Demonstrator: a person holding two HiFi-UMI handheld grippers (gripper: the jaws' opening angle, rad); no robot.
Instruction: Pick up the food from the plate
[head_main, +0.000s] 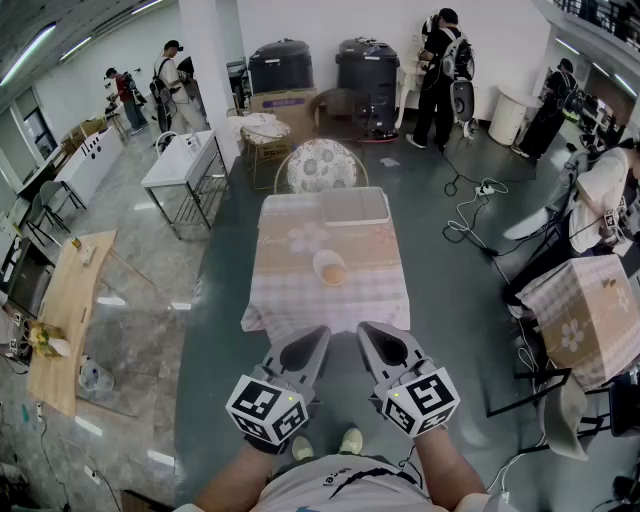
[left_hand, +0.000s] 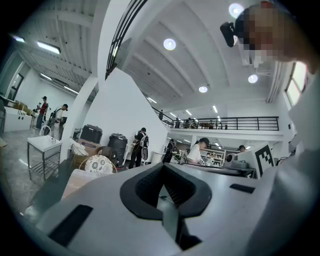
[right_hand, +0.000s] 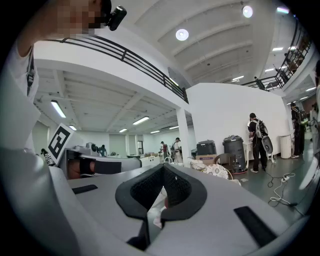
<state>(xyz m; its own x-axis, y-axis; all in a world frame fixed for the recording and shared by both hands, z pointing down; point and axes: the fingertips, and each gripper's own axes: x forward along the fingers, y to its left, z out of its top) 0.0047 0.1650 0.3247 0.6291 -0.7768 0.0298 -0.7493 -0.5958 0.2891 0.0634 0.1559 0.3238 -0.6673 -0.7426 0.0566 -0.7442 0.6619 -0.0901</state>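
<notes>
A round orange-brown piece of food (head_main: 333, 271) lies on a small white plate (head_main: 320, 261) in the middle of a table with a pale checked cloth (head_main: 290, 290). Both grippers hang in the air in front of the table's near edge, short of the plate, and point toward it. My left gripper (head_main: 320, 332) is shut with nothing between its jaws, and its tips (left_hand: 162, 166) meet in the left gripper view. My right gripper (head_main: 364, 329) is likewise shut and empty, its tips (right_hand: 163, 167) together. Neither gripper view shows the plate.
A pale rectangular tray (head_main: 354, 205) lies at the table's far end, with a patterned round-backed chair (head_main: 320, 165) behind it. A cloth-covered table (head_main: 585, 310) stands at the right and a wooden table (head_main: 65, 310) at the left. Cables (head_main: 470, 205) trail on the floor. Several people stand far off.
</notes>
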